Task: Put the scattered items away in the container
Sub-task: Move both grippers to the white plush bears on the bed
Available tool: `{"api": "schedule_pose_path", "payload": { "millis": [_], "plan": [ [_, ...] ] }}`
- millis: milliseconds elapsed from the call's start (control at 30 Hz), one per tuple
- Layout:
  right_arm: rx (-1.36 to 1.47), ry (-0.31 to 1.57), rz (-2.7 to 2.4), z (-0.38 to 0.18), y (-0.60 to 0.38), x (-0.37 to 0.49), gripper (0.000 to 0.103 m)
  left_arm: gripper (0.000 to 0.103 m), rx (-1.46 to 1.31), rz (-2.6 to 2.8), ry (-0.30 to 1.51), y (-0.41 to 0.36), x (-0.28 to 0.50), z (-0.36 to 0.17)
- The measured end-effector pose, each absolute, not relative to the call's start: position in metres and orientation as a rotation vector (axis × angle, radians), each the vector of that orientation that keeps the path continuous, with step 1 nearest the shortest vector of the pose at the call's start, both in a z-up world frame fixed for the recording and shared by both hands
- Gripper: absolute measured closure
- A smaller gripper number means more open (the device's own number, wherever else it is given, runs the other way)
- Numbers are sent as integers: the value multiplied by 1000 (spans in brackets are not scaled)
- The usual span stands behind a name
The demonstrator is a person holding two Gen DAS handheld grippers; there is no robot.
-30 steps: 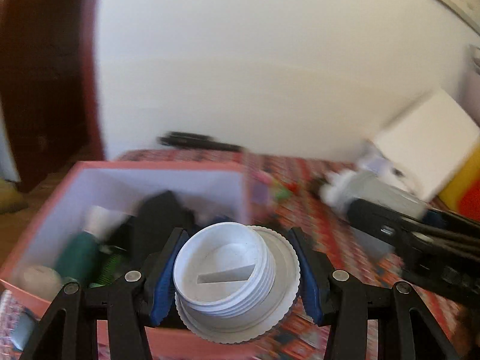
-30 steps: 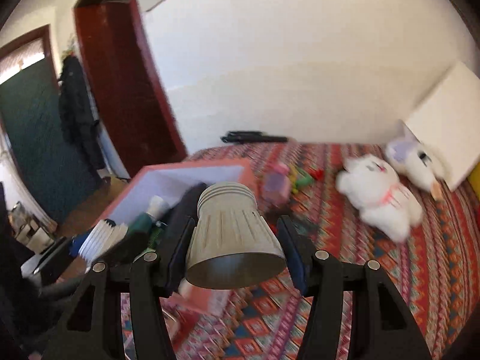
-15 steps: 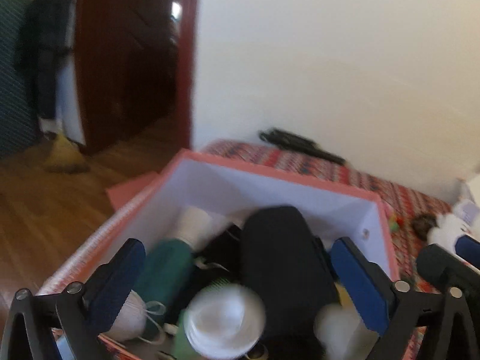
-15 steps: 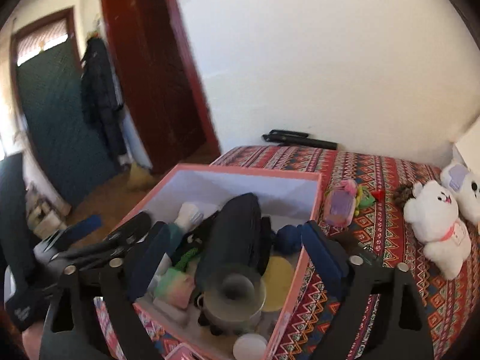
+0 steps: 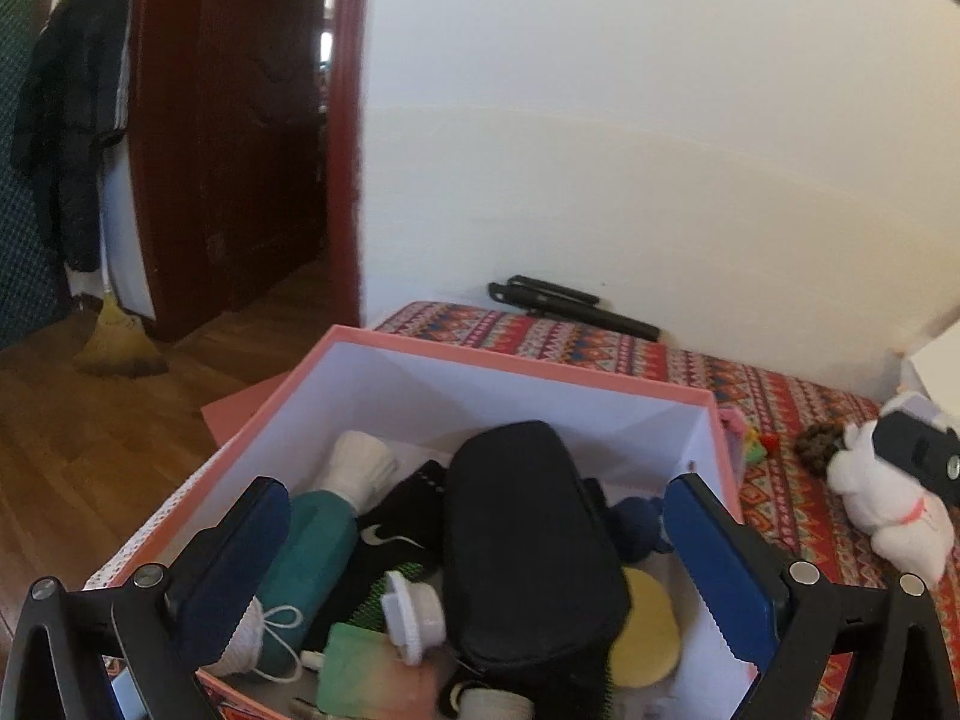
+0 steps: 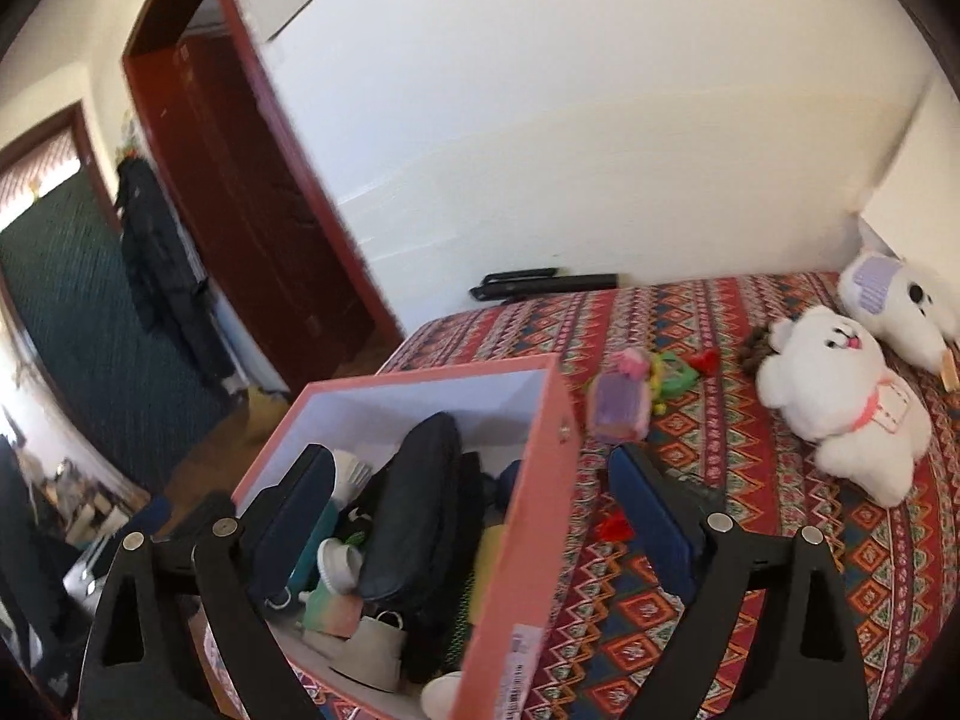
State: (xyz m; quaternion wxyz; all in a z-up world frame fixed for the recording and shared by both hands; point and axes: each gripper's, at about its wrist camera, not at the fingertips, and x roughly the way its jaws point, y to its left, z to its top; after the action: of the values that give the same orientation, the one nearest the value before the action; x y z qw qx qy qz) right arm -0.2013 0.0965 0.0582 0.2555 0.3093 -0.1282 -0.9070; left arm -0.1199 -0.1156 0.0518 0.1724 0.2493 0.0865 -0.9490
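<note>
A pink box sits on the patterned bedspread, holding a black case, a teal bottle and a yellow disc. A white threaded cap lies loose among them. My left gripper hangs open above the box, holding nothing. In the right wrist view the box also holds the cap and a grey cup on its side. My right gripper is open and empty, straddling the box's right wall. A white plush bear and a purple toy lie on the bed.
A second plush, a green toy, a brown cone and a red scrap lie on the bedspread. A black folded stand rests against the wall. To the left are wooden floor, a broom and a doorway.
Both grippers have opened. The white cap left my left gripper and the grey cup left my right one; both now lie in the box. Both views have shifted across the box.
</note>
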Motion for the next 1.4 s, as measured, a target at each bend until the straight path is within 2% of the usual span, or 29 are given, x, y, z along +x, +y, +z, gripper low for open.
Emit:
{"api": "schedule_pose_path", "payload": {
  "millis": [433,733,1200,1300,1400],
  "plan": [
    [889,-590,-2572,38,211,-222,7,1,787,-2802,54,-37,-141,34],
    [909,-676,-2674,23,291,-228,7,1,834,-2918,75,18,-153,27],
    [910,-837,-2805,6,440,-244,7,1,949,-3079,-162,177,-179,-13],
    [901,-954,-2759,-6,473,-257,6,1,1019,-3131,-69,203,-199,-21],
    [859,-1203,-2593,-24,515,-271,3,1,1150,-3166,218,208,-231,-33]
  ]
}}
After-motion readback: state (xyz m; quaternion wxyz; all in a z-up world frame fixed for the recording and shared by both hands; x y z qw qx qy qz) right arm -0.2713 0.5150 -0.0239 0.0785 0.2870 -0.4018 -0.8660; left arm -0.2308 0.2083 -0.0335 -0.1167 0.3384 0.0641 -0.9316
